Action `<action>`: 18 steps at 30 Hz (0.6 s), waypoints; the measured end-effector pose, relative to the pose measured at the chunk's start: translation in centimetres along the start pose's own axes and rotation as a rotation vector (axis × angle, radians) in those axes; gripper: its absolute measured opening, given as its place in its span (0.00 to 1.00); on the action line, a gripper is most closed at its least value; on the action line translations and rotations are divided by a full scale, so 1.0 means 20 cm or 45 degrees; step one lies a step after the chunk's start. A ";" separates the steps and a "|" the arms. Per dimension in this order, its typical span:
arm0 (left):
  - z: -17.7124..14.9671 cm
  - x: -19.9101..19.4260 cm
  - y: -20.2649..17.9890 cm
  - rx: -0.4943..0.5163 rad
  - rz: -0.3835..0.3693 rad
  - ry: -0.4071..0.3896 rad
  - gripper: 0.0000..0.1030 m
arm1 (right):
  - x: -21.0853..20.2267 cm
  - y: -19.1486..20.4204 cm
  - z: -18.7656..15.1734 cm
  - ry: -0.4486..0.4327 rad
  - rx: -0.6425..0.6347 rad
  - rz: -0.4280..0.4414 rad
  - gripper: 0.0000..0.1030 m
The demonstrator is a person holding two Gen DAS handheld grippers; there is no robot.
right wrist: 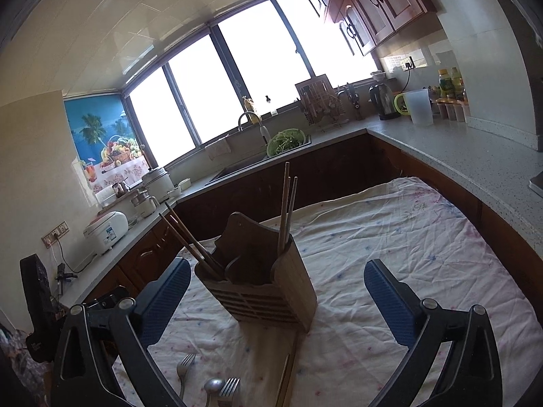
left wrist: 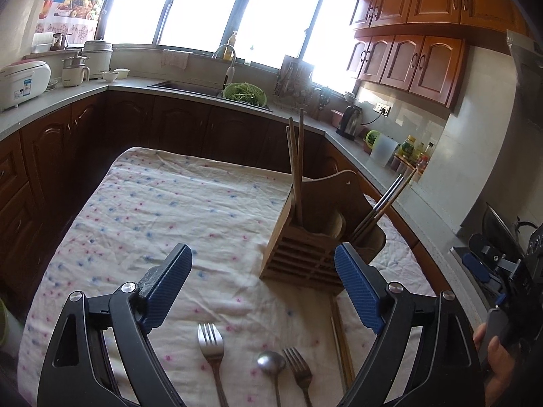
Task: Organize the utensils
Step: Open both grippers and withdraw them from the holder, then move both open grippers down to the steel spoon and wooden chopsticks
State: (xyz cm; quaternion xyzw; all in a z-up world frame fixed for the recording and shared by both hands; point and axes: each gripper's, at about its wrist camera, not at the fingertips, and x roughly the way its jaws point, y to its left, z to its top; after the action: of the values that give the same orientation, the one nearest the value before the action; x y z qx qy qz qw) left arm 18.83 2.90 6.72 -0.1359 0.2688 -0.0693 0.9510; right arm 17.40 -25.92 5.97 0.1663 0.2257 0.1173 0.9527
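Observation:
A wooden utensil holder (left wrist: 305,257) (right wrist: 268,288) stands on the flowered cloth (left wrist: 163,210) (right wrist: 390,237). Wooden chopsticks (left wrist: 296,166) (right wrist: 286,210) stick up from one compartment, and darker chopsticks (left wrist: 383,207) (right wrist: 190,240) lean out of another. On the cloth in front lie a large fork (left wrist: 212,346) (right wrist: 185,369), a spoon (left wrist: 271,364) (right wrist: 213,386), a smaller fork (left wrist: 298,369) (right wrist: 229,390) and loose chopsticks (left wrist: 339,342) (right wrist: 286,376). My left gripper (left wrist: 261,271) hangs open above the cutlery, empty. My right gripper (right wrist: 278,288) is open wide, empty, the holder seen between its fingers.
Grey countertops (left wrist: 85,88) (right wrist: 475,156) wrap around the cloth-covered table. A sink with a green colander (left wrist: 244,94) (right wrist: 286,140), a kettle (left wrist: 349,122) (right wrist: 383,101), rice cookers (left wrist: 20,81) (right wrist: 105,230) and bottles (right wrist: 451,83) stand on them. A hand (left wrist: 499,359) holds the other gripper at right.

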 end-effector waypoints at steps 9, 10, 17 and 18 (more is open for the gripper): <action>-0.25 -0.12 0.02 0.031 0.029 0.112 0.86 | -0.12 0.01 -0.24 0.090 -0.006 -0.032 1.00; -0.28 -0.12 0.02 0.035 0.032 0.127 0.86 | -0.13 0.01 -0.26 0.104 -0.005 -0.036 1.00; -0.46 -0.15 0.01 0.057 0.042 0.212 0.86 | -0.17 -0.01 -0.43 0.184 0.009 -0.053 1.00; -0.48 -0.15 0.01 0.061 0.042 0.222 0.86 | -0.18 -0.02 -0.45 0.189 0.010 -0.059 1.00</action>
State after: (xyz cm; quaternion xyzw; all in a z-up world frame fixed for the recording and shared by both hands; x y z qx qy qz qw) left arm 11.25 1.57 0.16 -0.1022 0.3510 -0.0716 0.9280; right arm 10.22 -24.98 -0.31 0.1556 0.3000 0.1062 0.9351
